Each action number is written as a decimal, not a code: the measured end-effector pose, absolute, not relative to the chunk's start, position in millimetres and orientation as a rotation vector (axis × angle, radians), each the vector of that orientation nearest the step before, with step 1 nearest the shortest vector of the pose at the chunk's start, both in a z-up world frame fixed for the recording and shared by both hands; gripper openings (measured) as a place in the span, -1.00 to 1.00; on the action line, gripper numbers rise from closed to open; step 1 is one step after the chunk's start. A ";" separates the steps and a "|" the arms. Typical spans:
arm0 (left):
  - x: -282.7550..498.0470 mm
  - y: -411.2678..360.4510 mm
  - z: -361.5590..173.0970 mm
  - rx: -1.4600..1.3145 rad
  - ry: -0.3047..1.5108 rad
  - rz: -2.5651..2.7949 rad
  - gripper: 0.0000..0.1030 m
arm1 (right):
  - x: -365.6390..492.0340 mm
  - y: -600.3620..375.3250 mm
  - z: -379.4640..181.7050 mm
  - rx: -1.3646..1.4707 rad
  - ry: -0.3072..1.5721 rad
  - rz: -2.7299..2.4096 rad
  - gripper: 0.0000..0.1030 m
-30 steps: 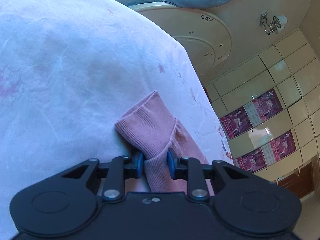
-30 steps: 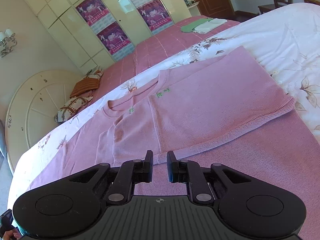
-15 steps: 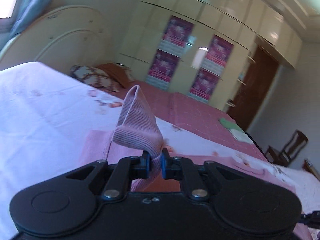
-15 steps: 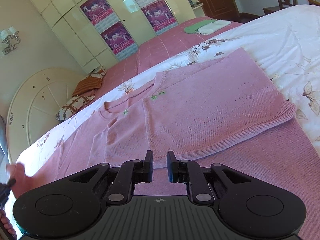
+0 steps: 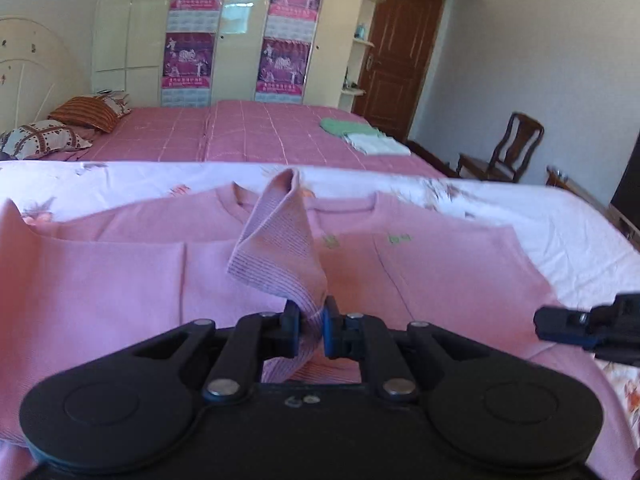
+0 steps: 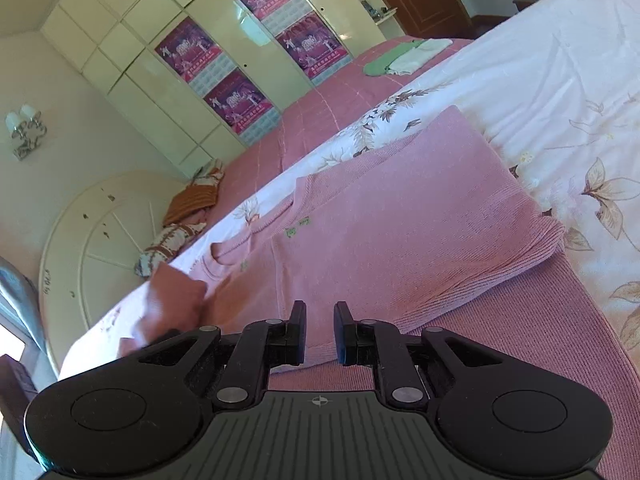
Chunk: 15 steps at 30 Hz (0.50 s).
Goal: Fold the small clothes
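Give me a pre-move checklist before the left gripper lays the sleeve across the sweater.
1. Left gripper pinching the sleeve cuff: ok, cuff is clamped between the pads and stands up from them.
2. Sweater body flat on the bed: ok, the right side is already folded in with a straight edge.
3. Right gripper clear of fabric: ok, nothing between its fingers, narrow gap, hovering over the hem.
4. Right gripper out of the sleeve's landing zone: cannot tell, its tip shows at the right edge of the left wrist view.
5. Sleeve free of twist: cannot tell, the cuff is creased and its lower run is hidden.
6. Bedspread around the sweater smooth: ok.
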State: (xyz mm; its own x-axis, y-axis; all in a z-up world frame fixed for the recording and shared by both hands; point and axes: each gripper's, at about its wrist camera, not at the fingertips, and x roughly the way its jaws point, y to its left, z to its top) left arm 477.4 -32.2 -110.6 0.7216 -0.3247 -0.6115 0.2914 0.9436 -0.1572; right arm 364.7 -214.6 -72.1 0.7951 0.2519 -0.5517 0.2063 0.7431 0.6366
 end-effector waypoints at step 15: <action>381.3 87.4 -106.4 -0.039 0.607 -0.109 0.01 | 401.4 -168.2 -80.8 0.709 0.730 0.203 0.39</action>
